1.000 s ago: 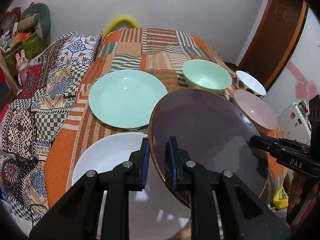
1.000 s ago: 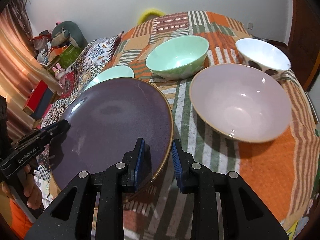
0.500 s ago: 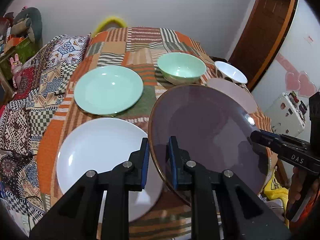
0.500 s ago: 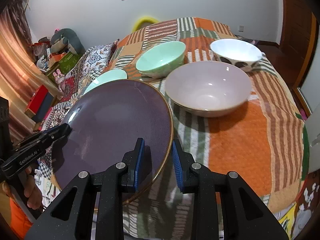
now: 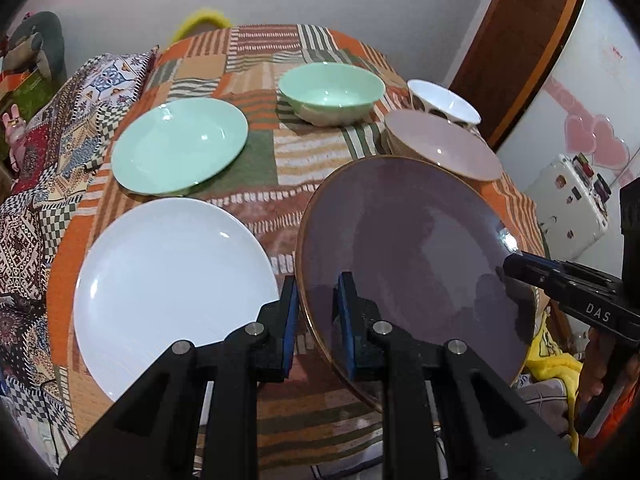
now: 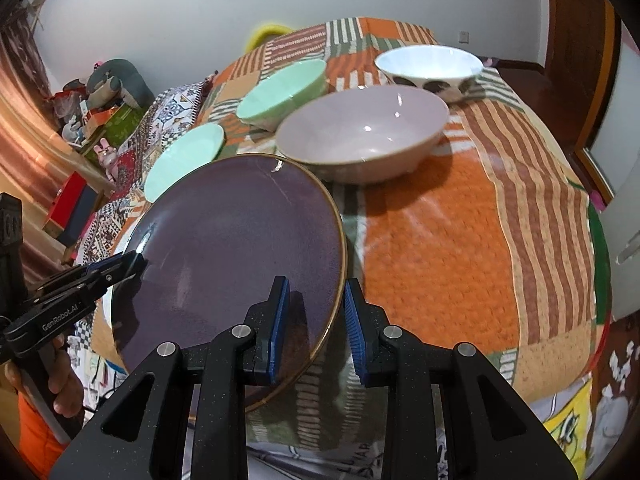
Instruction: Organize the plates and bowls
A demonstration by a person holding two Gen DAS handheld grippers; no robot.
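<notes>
A purple plate [image 5: 404, 256] with a gold rim is held up off the table between both grippers. My left gripper [image 5: 318, 320] is shut on its left rim. My right gripper [image 6: 316, 316] has its jaws spread wider around the plate's right rim [image 6: 240, 264]. In the left wrist view the right gripper [image 5: 508, 268] touches the plate's far edge. On the table lie a white plate [image 5: 168, 276], a green plate [image 5: 180, 144], a green bowl [image 5: 332, 92], a pink bowl [image 6: 360, 136] and a white spotted bowl [image 6: 430, 66].
The table carries a striped orange patchwork cloth [image 6: 460, 248]. A patterned sofa or bed [image 5: 48, 152] lies to the left. A wooden door [image 5: 516, 52] and a white case [image 5: 568, 204] stand to the right.
The purple plate has been lifted and drawn back toward me, away from the bowls. The right gripper's jaws have widened around the rim.
</notes>
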